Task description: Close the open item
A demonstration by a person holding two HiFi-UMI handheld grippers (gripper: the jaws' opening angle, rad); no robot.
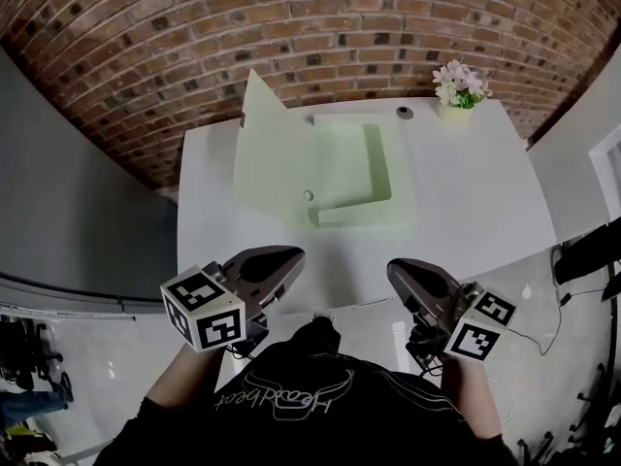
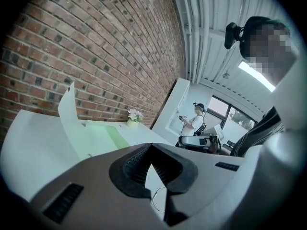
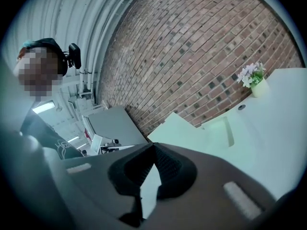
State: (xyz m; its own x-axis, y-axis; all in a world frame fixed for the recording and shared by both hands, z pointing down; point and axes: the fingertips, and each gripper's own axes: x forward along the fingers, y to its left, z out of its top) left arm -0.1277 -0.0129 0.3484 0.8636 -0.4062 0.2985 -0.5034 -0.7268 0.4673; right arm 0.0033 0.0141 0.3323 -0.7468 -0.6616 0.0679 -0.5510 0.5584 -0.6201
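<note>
A pale green box (image 1: 351, 171) lies open on the white table (image 1: 475, 197), its lid (image 1: 264, 149) standing up on the left side. The left gripper view shows the lid (image 2: 68, 113) and the green inside (image 2: 104, 135); the right gripper view shows the box (image 3: 213, 132) beyond the jaws. My left gripper (image 1: 291, 254) and right gripper (image 1: 396, 267) hang at the table's near edge, close to the person's body and well short of the box. Both are shut with nothing between the tips, seen also up close on the left gripper (image 2: 152, 146) and right gripper (image 3: 153, 146).
A small pot of pink flowers (image 1: 458, 89) stands at the table's far right corner, with a small round object (image 1: 405, 113) beside it. A brick wall (image 1: 291, 27) runs behind the table. Another person (image 2: 194, 123) stands far off near a desk.
</note>
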